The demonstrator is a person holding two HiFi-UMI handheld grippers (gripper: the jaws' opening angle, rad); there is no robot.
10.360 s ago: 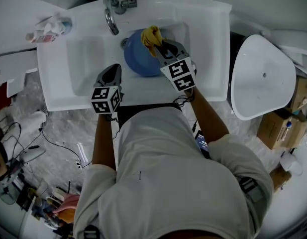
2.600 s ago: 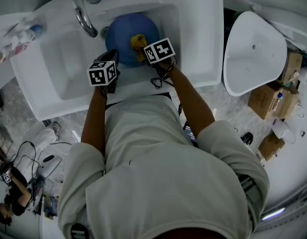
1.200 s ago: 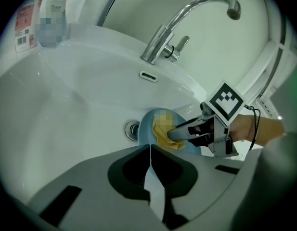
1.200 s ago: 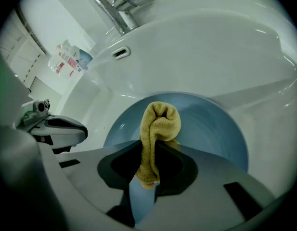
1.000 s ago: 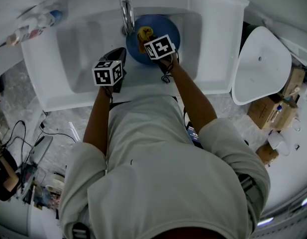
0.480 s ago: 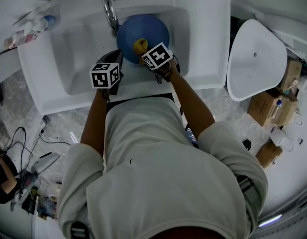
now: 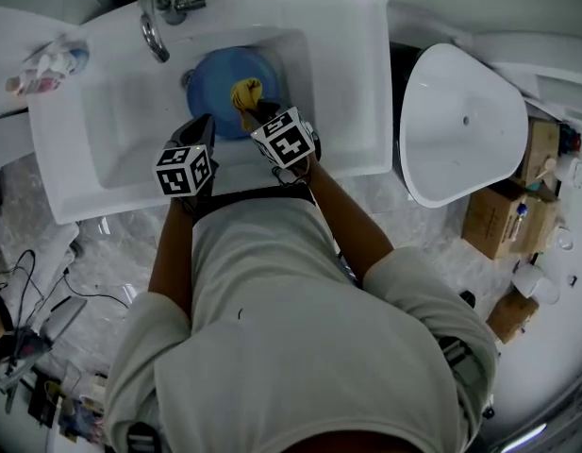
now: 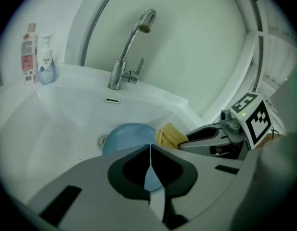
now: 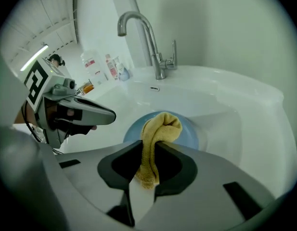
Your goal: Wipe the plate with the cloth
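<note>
**Sink contents and tools, as they stand**

1. Sink [image 7: 352,83]: white and rectangular, directly in front of you. A chrome faucet [image 7: 155,28] stands on the back rim, left of centre.
2. Plate [image 7: 207,100]: blue and round, lying flat on the basin floor. The drain [image 8: 103,141] is just beside its left edge.
3. Cloth [image 7: 244,93]: yellow, bunched into a thick roll. One end is pinched in your right gripper. The other end folds forward over the right part of the plate. Whether it presses on the plate's surface cannot be told.
4. Your right gripper [image 9: 149,154]: the fingers are narrowed onto the cloth, which runs up between them and spills out past the tips. The gripper reaches in over the sink's front rim, with its tips above the plate's near right edge.
5. Your left gripper [image 8: 150,150]: the fingers are pressed together tip to tip, with nothing between them. It sits just beside the right gripper, on that gripper's left, over the front of the basin. It points toward the plate's near edge and is apart from the cloth.
6. Pump bottle [image 8: 45,61] and tube [image 8: 28,52]: both upright, side by side, at the back left of the sink surround.
7. Oval fixture [image 7: 460,125]: white, to the right of the sink. Cardboard boxes [image 7: 503,217] sit on the floor beyond it.
</note>
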